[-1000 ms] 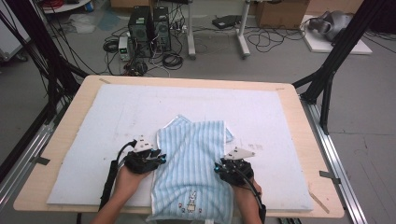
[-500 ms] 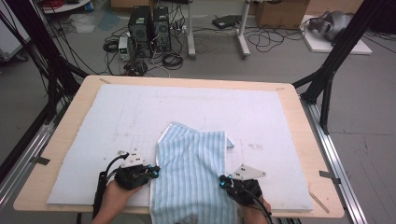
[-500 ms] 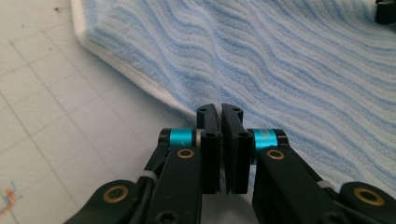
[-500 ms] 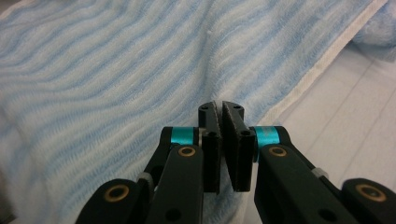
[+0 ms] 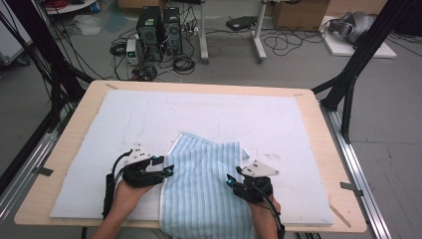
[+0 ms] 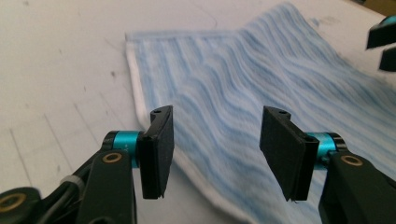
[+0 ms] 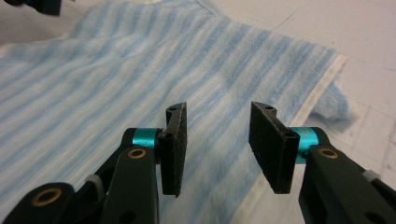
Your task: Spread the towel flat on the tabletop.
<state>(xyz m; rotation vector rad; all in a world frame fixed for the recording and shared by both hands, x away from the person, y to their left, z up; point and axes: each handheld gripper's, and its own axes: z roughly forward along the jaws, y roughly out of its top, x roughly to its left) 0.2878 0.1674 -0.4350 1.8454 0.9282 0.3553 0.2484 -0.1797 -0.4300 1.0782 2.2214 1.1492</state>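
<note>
We've just let go: both tools are off the blue-striped towel (image 5: pixel 206 191) now. A sec ago the garment's printed side faced up, w/ the tools gripping at its edges; half a sec ago the fold was coming over. Now the towel-like striped cloth lies folded on the white mat (image 5: pixel 149 114) at the counter's near edge, between our hands, its near end at the counter's front. Left tool (image 5: pixel 166 172) has its jaws spread, empty, just over the cloth's left hem. Right tool (image 5: pixel 231 180) likewise spread, nothing pinched, over the right hem. We judge this fold done; next prob. a regrip for another fold or smoothing.
</note>
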